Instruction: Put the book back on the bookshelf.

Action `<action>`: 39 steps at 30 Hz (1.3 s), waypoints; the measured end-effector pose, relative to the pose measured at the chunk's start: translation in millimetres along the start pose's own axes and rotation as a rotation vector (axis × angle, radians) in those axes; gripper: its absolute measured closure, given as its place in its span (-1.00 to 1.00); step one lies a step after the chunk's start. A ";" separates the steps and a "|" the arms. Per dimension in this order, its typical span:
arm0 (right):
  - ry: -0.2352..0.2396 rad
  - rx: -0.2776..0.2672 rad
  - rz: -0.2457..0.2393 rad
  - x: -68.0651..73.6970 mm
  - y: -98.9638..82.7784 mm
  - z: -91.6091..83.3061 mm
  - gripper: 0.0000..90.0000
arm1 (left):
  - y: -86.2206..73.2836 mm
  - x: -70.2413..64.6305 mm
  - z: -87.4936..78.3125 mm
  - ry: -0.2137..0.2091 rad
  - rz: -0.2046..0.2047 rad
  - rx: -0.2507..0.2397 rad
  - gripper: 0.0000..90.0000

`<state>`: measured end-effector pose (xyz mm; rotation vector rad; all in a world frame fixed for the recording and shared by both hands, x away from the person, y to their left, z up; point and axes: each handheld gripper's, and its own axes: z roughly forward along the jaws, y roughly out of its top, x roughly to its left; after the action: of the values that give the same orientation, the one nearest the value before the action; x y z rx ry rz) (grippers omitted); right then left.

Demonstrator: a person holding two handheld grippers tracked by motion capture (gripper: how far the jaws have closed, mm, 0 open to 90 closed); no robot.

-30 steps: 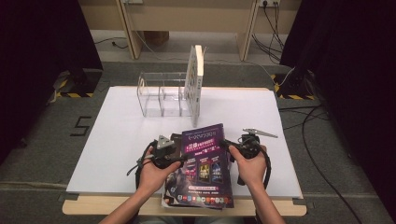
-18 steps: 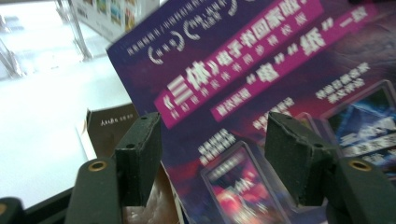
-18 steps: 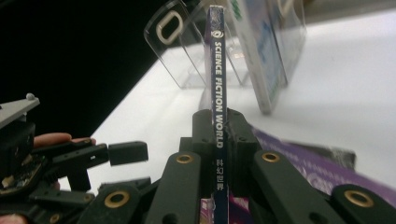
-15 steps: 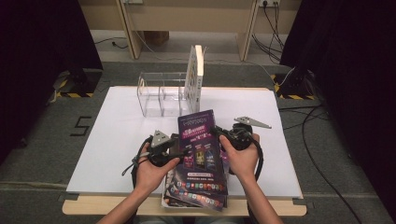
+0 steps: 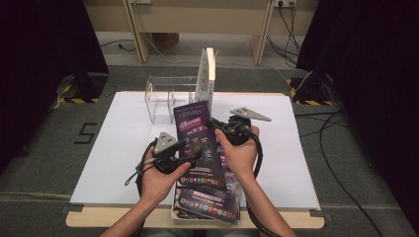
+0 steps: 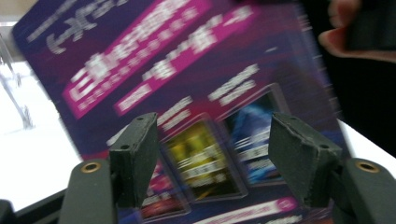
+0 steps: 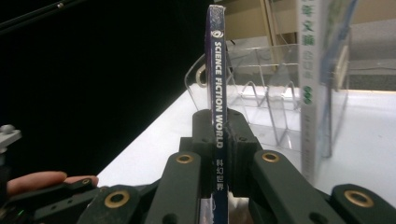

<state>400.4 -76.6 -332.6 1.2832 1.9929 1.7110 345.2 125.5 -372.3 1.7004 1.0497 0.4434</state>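
A purple magazine (image 5: pixel 194 132) is held up over the table, tilted with its top towards the rack. My right gripper (image 5: pixel 213 124) is shut on its spine edge; in the right gripper view the pads (image 7: pixel 236 140) clamp the spine (image 7: pixel 218 70) of the magazine, which stands upright. My left gripper (image 5: pixel 190 154) is at the magazine's left edge, lower down. Its jaws have just been opening, and in the left gripper view they (image 6: pixel 212 140) stand apart with the blurred cover (image 6: pixel 187 88) beyond them and nothing pressed between the pads.
A stack of similar magazines (image 5: pixel 207 202) lies at the table's front edge under my hands. A clear acrylic rack (image 5: pixel 163 96) stands at the back, with a white book (image 5: pixel 206 79) upright in its right end. The same rack (image 7: pixel 261 79) and book (image 7: pixel 310 70) are close ahead in the right gripper view.
Both hands have risen and moved away from the front edge. The purple magazine has come up off the stack and closer to the rack.
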 end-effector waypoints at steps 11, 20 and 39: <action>-0.016 0.015 -0.023 9.4 5.1 20.0 0.89 | 6.3 -19.3 7.3 0.013 0.018 0.003 -0.36; -0.035 0.016 -0.028 9.2 4.5 23.1 0.89 | 10.3 -26.4 17.5 0.044 0.015 0.015 -0.41; -0.057 -0.002 -0.039 13.6 8.1 24.6 0.89 | 11.2 -32.0 35.6 0.127 0.031 0.023 -0.38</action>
<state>412.2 -50.3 -328.0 1.2698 1.9701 1.6398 358.1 78.1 -370.0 1.7284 1.1246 0.5668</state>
